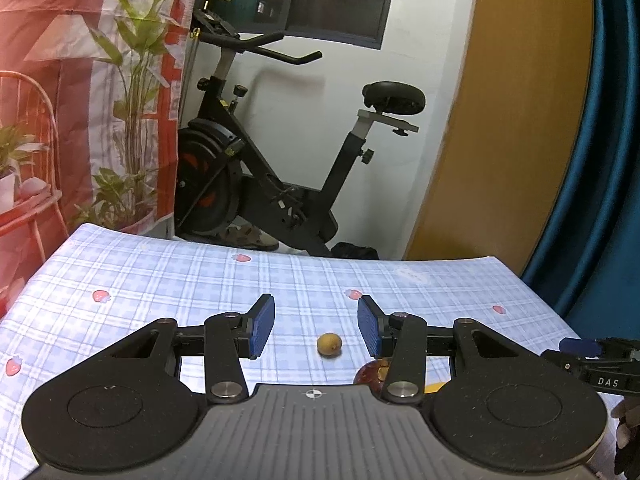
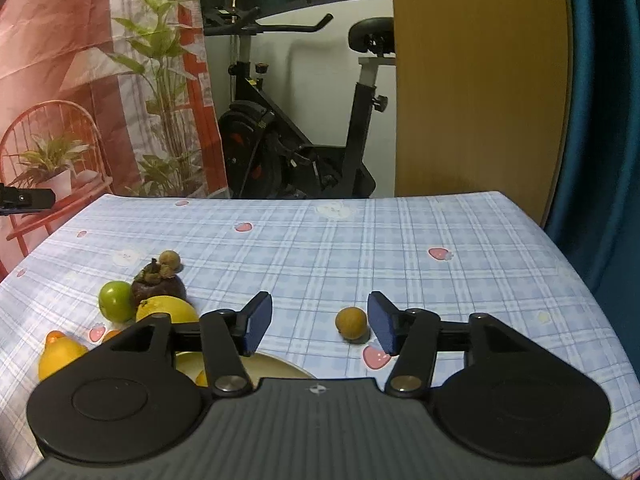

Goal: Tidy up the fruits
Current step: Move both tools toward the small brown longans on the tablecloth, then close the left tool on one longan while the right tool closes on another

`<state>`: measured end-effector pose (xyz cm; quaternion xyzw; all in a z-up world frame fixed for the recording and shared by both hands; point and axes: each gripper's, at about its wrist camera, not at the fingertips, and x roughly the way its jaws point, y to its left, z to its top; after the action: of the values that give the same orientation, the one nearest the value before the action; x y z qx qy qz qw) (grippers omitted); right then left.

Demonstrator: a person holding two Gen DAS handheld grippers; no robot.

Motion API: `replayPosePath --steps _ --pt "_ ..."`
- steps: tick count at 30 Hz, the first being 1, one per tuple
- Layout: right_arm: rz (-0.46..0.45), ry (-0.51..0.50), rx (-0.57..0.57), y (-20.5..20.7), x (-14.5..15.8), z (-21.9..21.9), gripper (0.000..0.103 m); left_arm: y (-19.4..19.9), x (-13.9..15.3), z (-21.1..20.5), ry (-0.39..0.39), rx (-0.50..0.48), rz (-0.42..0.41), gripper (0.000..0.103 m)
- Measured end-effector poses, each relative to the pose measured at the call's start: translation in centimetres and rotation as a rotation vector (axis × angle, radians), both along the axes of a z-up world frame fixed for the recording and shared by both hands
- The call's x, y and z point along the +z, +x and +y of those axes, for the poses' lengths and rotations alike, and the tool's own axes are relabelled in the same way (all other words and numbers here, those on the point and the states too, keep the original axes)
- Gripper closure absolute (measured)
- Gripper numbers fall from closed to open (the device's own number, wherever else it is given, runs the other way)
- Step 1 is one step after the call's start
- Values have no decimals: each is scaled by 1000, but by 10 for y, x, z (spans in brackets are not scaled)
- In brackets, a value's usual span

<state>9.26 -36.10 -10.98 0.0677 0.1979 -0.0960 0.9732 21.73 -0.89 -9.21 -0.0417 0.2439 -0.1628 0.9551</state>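
Small round brown fruit (image 2: 351,321) lying on the checked tablecloth (image 2: 460,248), just beside the inner face of the right gripper's (image 2: 318,326) right-hand pad, not pressed by it. Jaws there standing apart, nothing clamped between them; fruit resting on the cloth on its own. Rim of a pale plate (image 2: 280,364) showing just below those fingers, near the fruit. Further left, a cluster: yellow lemon (image 2: 166,307), dark mangosteen (image 2: 159,286), green fruit (image 2: 115,300), another small brown fruit (image 2: 169,259) behind, a second lemon (image 2: 60,354) at the near edge.

In the other view, left gripper (image 1: 316,328) likewise parted and empty, hovering above the cloth with a small brown fruit (image 1: 329,343) on the table beyond its tips. Reddish-dark fruit (image 1: 370,374) half hidden behind its right finger.

Step in hand, by the look of it: gathering loose fruit onto the plate, with most pieces not yet placed. Next move likely calling for centring the small fruit between the right pads, closing gently since a round piece may roll away, then lifting and carrying it over to the plate.

Exercise bike (image 2: 296,148) and printed curtain (image 2: 80,60) behind the table.
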Motion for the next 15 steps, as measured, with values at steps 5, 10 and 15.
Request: replayPosePath --steps 5,10,15 --pt "-18 30 -24 1 -3 -11 32 12 -3 -7 10 -18 12 55" --pt "10 59 -19 8 -9 -25 33 27 -7 -17 8 -51 6 55" --pt "58 81 28 22 -15 -33 50 47 -18 -29 18 -86 33 55"
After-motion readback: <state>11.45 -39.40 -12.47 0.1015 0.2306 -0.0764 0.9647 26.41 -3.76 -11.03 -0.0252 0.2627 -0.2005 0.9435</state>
